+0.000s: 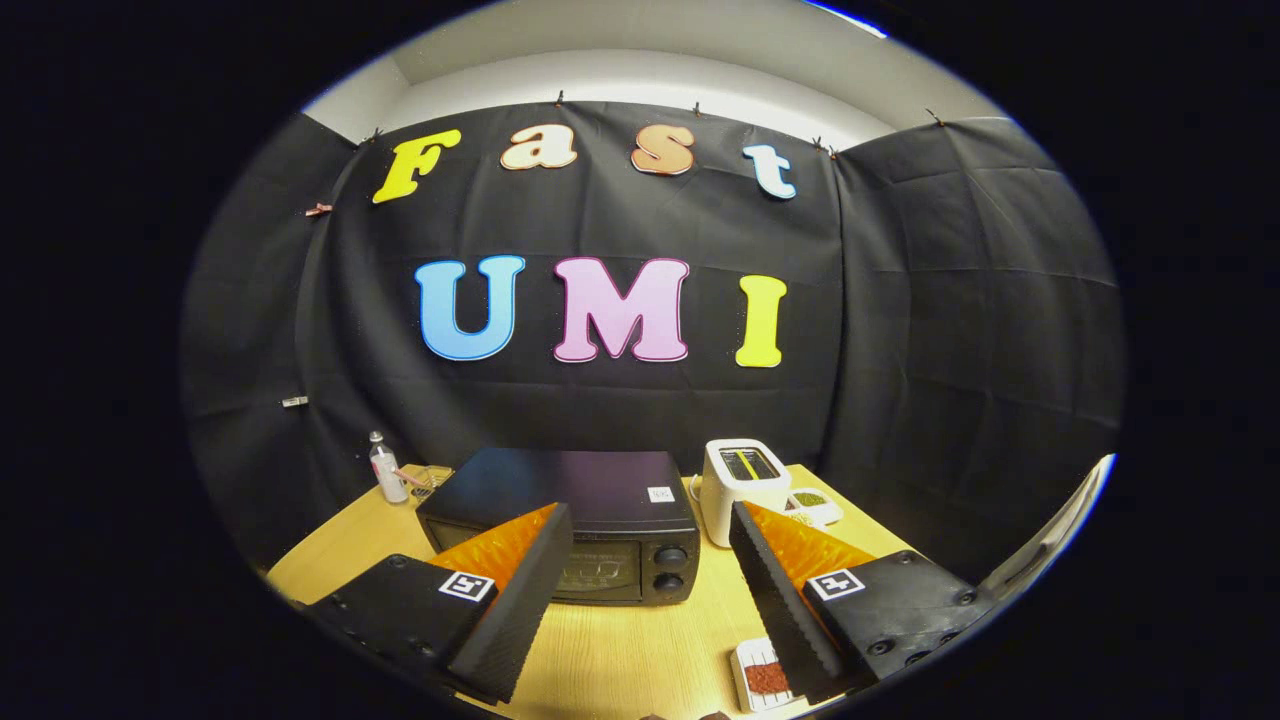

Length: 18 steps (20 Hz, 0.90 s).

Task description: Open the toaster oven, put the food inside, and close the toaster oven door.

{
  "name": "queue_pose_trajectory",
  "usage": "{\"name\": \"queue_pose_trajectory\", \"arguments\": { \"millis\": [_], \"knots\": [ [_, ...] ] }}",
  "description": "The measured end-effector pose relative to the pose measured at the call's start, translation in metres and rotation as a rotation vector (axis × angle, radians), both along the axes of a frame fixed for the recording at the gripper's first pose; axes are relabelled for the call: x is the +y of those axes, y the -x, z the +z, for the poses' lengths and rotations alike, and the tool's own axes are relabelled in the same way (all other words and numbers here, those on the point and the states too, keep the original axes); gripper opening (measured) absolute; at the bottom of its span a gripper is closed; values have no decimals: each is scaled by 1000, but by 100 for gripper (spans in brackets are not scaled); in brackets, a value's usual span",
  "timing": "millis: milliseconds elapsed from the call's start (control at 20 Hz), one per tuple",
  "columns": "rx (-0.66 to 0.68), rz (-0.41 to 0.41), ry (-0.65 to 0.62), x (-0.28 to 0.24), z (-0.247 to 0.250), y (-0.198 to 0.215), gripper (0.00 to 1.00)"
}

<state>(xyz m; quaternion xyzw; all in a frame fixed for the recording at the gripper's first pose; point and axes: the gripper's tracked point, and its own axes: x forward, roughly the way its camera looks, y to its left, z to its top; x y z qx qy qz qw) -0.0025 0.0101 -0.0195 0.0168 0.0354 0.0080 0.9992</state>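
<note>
A black toaster oven (575, 520) stands on the wooden table (620, 650) just beyond my fingers, with its glass door shut and two knobs (670, 568) on its right side. My gripper (645, 525) is open above the table and holds nothing. The left finger (515, 600) partly hides the oven's door. A small white tray of reddish food (762, 678) lies on the table beside the right finger (785, 600), partly hidden by it.
A white pop-up toaster (745, 485) stands right of the oven. A small white dish with green food (812, 503) sits beside it. Left of the oven are a clear bottle (387, 468) and a small rack (430, 480). Black cloth walls close in the table.
</note>
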Motion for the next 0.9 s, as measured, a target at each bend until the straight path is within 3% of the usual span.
{"name": "queue_pose_trajectory", "arguments": {
  "millis": [900],
  "knots": [
    [5,95,-23,78,-5,-43,97]
  ]
}}
